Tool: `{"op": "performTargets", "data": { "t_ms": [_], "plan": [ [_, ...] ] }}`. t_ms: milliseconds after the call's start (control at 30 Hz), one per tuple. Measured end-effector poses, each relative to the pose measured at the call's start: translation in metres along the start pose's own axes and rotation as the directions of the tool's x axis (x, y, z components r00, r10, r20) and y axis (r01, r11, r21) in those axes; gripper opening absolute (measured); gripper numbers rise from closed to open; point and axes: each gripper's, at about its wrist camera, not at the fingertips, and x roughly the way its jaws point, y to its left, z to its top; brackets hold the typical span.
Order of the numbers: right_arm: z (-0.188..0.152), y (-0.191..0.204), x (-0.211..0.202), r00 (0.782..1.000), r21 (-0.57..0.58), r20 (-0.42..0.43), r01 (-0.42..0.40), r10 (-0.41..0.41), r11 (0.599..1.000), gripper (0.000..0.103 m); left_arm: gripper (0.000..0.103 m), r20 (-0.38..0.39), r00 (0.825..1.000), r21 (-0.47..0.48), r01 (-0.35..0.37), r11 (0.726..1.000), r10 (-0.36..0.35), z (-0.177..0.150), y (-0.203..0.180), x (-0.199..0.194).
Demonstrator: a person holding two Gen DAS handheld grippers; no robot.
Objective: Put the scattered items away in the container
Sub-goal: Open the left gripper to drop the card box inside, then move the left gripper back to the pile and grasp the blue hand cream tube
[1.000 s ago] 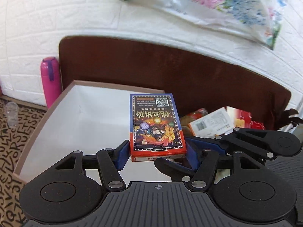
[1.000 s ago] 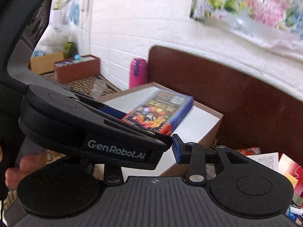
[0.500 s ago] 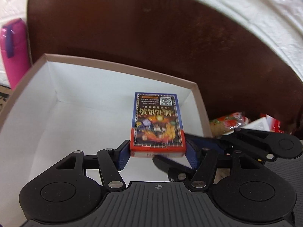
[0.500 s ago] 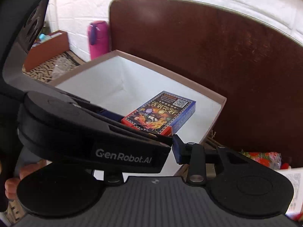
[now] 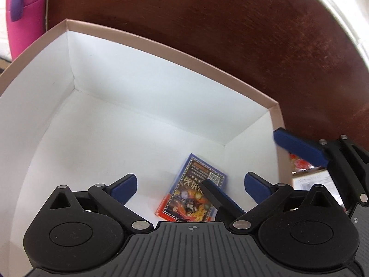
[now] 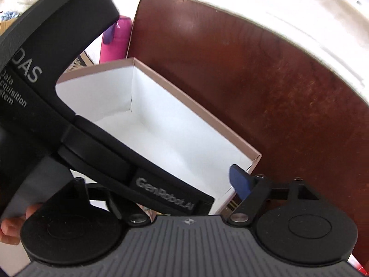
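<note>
Left wrist: card box below open left gripper

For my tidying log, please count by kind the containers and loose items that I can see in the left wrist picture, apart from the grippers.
Open white cardboard box with pinkish rim: 1
Blue and red printed card pack, inside that box: 1
Pink bottle with purple strap: 1
Red packet outside the box: 1
White printed carton outside the box: 1
Total: 5

Left tool gapes; card pack in box.
</note>
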Motion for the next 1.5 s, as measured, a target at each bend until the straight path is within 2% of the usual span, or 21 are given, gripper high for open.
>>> {"op": "performTargets", "data": {
  "t_ms": [67,133,300,400,533,667,900,1133,1333,1433,1500],
  "plan": [
    [-0.002,0.000,-0.009,1.000,0.006,0.007,0.027,-0.027,1.000,0.094,0.103,-0.007,1.000,-0.036,0.018,0.999,-0.018,-0.004,0.000,-0.008],
    [-0.004,0.000,-0.020,0.999,0.012,0.010,0.043,-0.043,0.999,0.094,0.103,-0.007,1.000,-0.046,0.025,0.999,-0.025,-0.010,-0.002,-0.017],
    [-0.011,-0.001,-0.051,0.999,0.022,0.027,0.042,-0.042,0.999,0.096,0.103,0.035,0.999,0.008,-0.001,1.000,0.000,-0.020,-0.019,-0.046],
    [-0.012,0.002,-0.072,0.998,0.004,0.050,0.041,-0.041,0.999,0.096,0.103,0.051,0.999,0.008,0.017,1.000,-0.018,-0.023,-0.028,-0.067],
    [-0.007,0.004,-0.100,0.996,-0.011,0.080,0.043,-0.042,0.999,0.097,0.103,0.110,0.994,0.045,0.018,0.999,-0.023,-0.048,-0.050,-0.102],
    [-0.024,0.012,-0.147,0.993,-0.009,0.111,0.046,-0.044,0.999,0.097,0.103,0.190,0.981,0.094,0.024,0.995,-0.042,-0.088,-0.076,-0.135],
    [-0.092,0.018,-0.221,0.984,0.029,0.177,-0.026,0.021,0.999,0.098,0.103,0.224,0.966,0.115,0.107,0.988,-0.131,-0.176,-0.111,-0.152],
    [-0.171,0.030,-0.264,0.976,0.053,0.201,-0.092,0.079,0.994,0.098,0.103,0.243,0.960,0.223,0.086,0.971,-0.141,-0.261,-0.140,-0.148],
    [-0.253,0.021,-0.273,0.978,0.248,0.192,-0.124,0.077,0.961,0.100,0.103,0.158,0.973,0.252,0.126,0.959,-0.170,-0.322,-0.135,-0.114],
    [-0.295,0.011,-0.262,0.988,0.360,0.133,-0.120,0.077,0.925,0.100,0.103,0.103,0.981,0.276,0.129,0.952,-0.163,-0.340,-0.132,-0.090],
    [-0.314,0.006,-0.254,0.995,0.414,0.087,-0.081,0.050,0.907,0.100,0.103,0.089,0.987,0.281,0.101,0.954,-0.131,-0.346,-0.133,-0.077]
  ]
}}
